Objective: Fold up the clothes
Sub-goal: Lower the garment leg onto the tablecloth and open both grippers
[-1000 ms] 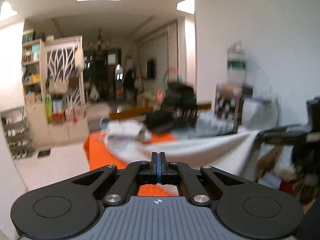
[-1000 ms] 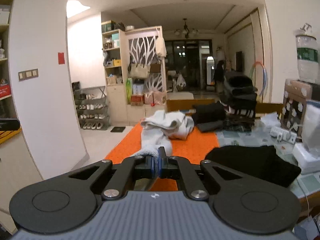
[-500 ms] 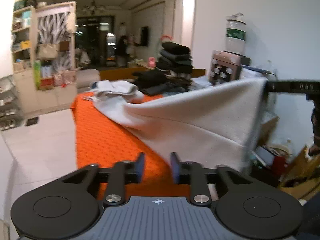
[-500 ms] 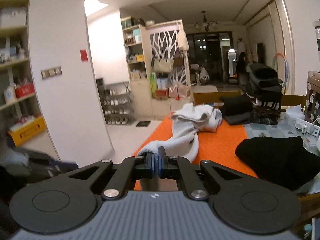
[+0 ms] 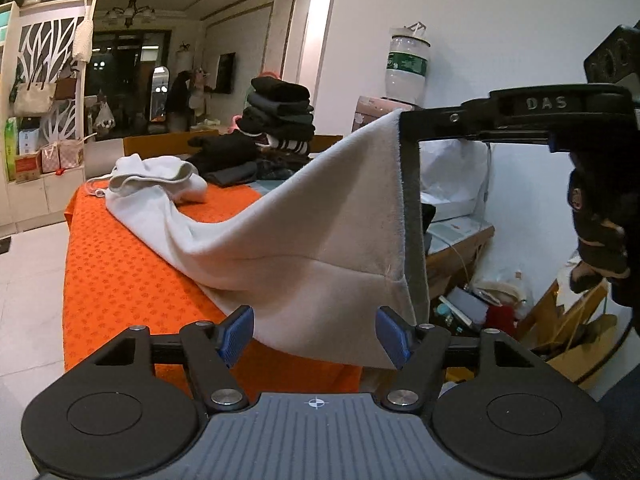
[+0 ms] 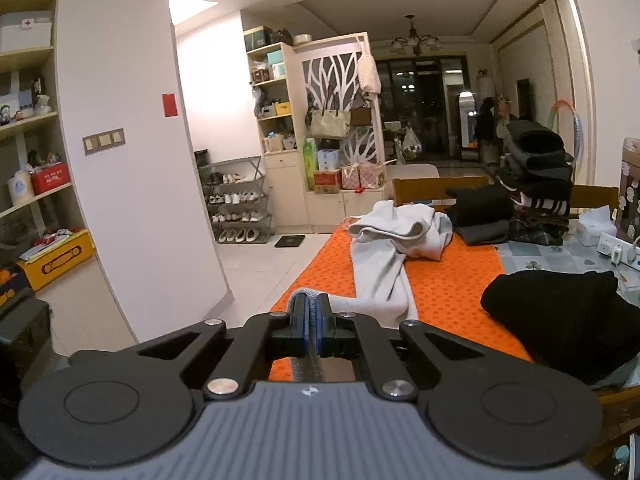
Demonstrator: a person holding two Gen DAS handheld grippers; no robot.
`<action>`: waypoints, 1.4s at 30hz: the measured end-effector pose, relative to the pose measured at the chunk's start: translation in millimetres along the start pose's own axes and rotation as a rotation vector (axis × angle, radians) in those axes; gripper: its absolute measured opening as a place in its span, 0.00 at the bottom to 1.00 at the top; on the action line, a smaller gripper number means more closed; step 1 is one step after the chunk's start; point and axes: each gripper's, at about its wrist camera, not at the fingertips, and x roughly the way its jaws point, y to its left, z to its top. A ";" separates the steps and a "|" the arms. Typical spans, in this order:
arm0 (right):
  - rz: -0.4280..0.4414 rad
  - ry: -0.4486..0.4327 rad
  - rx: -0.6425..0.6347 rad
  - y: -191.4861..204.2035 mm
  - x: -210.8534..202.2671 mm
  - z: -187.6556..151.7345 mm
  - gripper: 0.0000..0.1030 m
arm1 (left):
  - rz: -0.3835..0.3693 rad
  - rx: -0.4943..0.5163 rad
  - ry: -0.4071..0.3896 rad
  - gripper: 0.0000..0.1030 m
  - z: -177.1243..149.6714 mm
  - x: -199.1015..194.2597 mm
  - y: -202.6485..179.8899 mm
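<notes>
While our right gripper (image 6: 312,312) pinches the grey garment (image 5: 304,240) by its hem, lifted off the orange table's (image 5: 120,280) near edge | our left gripper (image 5: 316,334) gapes wide, empty | hood end bunched at the far edge.

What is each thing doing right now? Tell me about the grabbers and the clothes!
Left gripper: open, holding nothing.
Right gripper: shut on the grey garment's edge.
Grey garment: unfolded, one end lifted, the other bunched on the orange cloth.
Orange cloth: spread flat over the table.
Black garment: lying in a loose heap.
Pile of dark clothes: folded and stacked.
</notes>
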 end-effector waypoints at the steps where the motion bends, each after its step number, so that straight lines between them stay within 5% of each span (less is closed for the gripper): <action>1: 0.002 -0.005 0.000 1.4 -2.0 1.1 0.04 | 0.001 -0.001 -0.001 0.68 0.0 -0.3 0.9; 5: -0.015 0.001 0.018 0.7 -14.4 -2.2 0.04 | 0.012 0.001 0.009 0.68 -0.4 -2.0 8.6; 13: -0.152 0.209 0.055 -30.2 -40.5 -59.5 0.05 | 0.057 0.013 0.045 0.68 3.5 1.8 30.5; 20: -0.146 0.213 0.079 -39.8 -29.9 -69.5 0.08 | 0.115 -0.013 0.051 0.68 11.4 13.5 51.2; 31: -0.077 0.202 0.145 -46.9 52.4 -57.1 0.29 | 0.236 -0.119 0.043 0.69 18.6 12.1 115.4; 42: -0.181 0.158 0.292 -24.1 186.0 -35.2 0.33 | 0.187 -0.100 0.089 0.72 38.0 17.4 257.6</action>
